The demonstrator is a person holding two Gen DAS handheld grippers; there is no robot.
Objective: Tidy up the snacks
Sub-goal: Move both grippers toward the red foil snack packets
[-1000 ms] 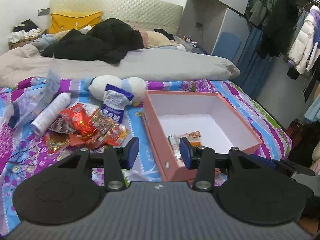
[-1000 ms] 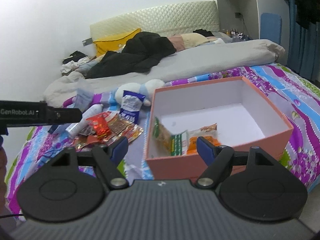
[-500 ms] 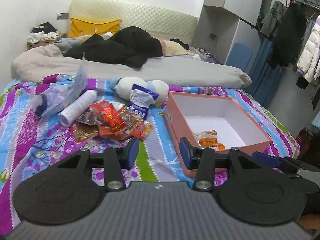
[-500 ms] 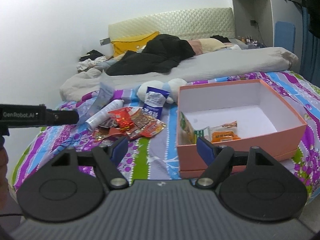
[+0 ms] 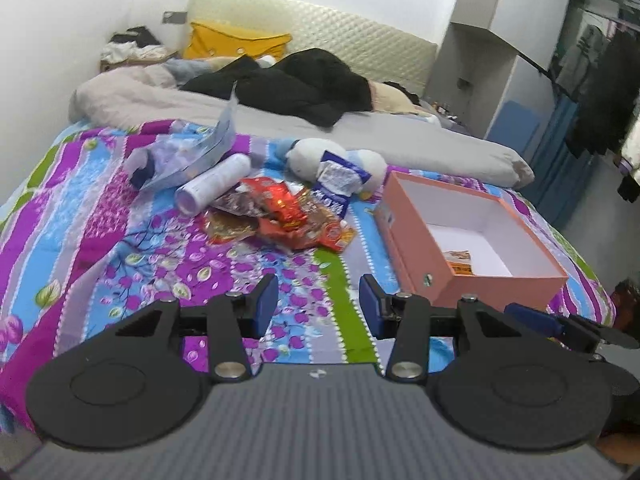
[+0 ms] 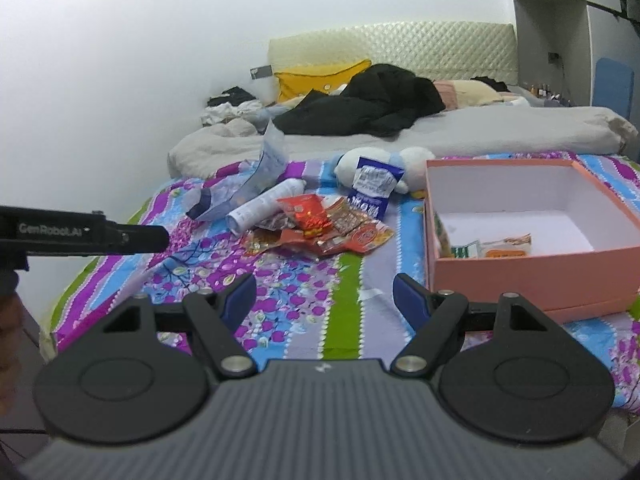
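The snacks [image 6: 320, 226] lie in a loose heap of red and orange packets on the patterned bedspread [image 6: 304, 296], well left of the pink box [image 6: 532, 268], with a blue packet [image 6: 374, 186] propped at the heap's far edge against a white plush toy [image 6: 384, 164]. A white tube [image 6: 266, 204] and a clear plastic bag [image 6: 248, 188] rest just beside the heap on its left. The box stands open; a few packets [image 6: 490, 246] already lie against its near wall, the rest of its floor bare. Over the last second both cameras have drawn back from the box: a second ago the left gripper [image 5: 318, 306] sat at the box's near wall, whereas it now hangs above bare bedspread between heap and box, nearer the viewer. The right gripper [image 6: 324, 298] has retreated likewise and stands short of the heap. Both sets of tongs are apart and hold nothing. Assessment: a deposit appears complete and the hands are resetting for another pick. Most of the heap remains outside the box, so the task is at an early stage. The overlapping foil packets may lift in a clump or slide; a single top packet is the safer target. Beyond the work area lie a grey duvet [image 6: 440, 136] and dark clothing [image 6: 372, 104].
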